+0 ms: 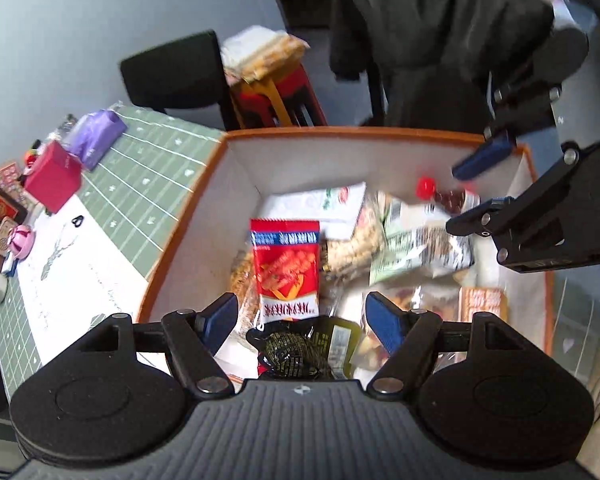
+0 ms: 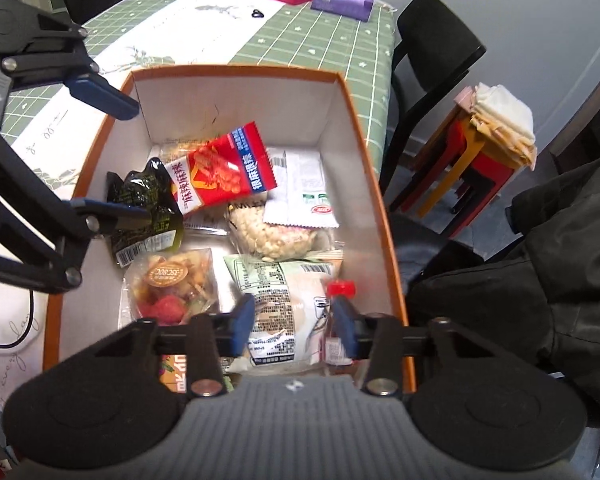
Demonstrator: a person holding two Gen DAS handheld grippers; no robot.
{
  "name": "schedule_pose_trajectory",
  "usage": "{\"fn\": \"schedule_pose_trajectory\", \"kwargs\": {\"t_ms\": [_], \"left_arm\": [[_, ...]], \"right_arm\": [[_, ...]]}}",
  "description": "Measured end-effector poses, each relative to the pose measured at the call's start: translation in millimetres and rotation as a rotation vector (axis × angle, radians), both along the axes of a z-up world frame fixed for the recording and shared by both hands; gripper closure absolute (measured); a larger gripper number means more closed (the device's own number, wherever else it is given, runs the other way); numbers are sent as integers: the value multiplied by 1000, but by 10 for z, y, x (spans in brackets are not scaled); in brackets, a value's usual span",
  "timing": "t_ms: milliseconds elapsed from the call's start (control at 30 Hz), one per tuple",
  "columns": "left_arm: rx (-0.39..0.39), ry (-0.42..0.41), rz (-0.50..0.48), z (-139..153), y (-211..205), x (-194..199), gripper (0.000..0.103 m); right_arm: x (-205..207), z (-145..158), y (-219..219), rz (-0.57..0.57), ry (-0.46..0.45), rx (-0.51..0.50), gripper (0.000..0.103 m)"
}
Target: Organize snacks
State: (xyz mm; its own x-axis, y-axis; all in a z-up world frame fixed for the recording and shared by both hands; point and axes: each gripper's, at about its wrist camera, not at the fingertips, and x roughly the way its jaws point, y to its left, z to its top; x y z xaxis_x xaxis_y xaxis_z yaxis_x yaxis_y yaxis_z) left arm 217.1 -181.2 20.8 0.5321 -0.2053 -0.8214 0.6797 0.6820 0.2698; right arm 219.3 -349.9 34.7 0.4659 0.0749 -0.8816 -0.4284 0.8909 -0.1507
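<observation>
The orange-rimmed box (image 1: pixel 220 152) sits on the counter (image 1: pixel 148 168). Inside it a red snack packet (image 1: pixel 286 268) lies near the middle, with a dark green packet (image 1: pixel 304 348) just below it. The left tongs (image 1: pixel 302 318) hang spread wide above the box's near edge, pads touching nothing. The right tongs (image 1: pixel 470 196) hover over the box's far right corner.

My left gripper (image 1: pixel 302 318) points steeply down, its blue pads spread wide with nothing pressed between them. My right gripper (image 2: pixel 294 320) tilts down too, on the right side and nearer the near edge; its jaws stand much closer together, and I cannot tell whether the pads (image 2: pixel 242 320) press on anything. The two grippers stay apart.
</observation>
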Motion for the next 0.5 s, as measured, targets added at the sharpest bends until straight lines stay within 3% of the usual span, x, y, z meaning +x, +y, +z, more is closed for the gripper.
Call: {"fn": "schedule_pose_trajectory", "kwargs": {"t_ms": [100,233,300,500], "left_arm": [[-62,-17,19,142,75,-78,18],[-122,-71,42,339,166,-240,17],[-152,-104,61,445,230,-343,17],[-287,-188,206,847,615,-729,17]], "right_arm": [[-96,104,4,-3,-26,9,68],[-283,313,58,8,-88,40,48],[-379,424,99,15,-110,65,45],[-744,673,291,23,-212,117,32]]}}
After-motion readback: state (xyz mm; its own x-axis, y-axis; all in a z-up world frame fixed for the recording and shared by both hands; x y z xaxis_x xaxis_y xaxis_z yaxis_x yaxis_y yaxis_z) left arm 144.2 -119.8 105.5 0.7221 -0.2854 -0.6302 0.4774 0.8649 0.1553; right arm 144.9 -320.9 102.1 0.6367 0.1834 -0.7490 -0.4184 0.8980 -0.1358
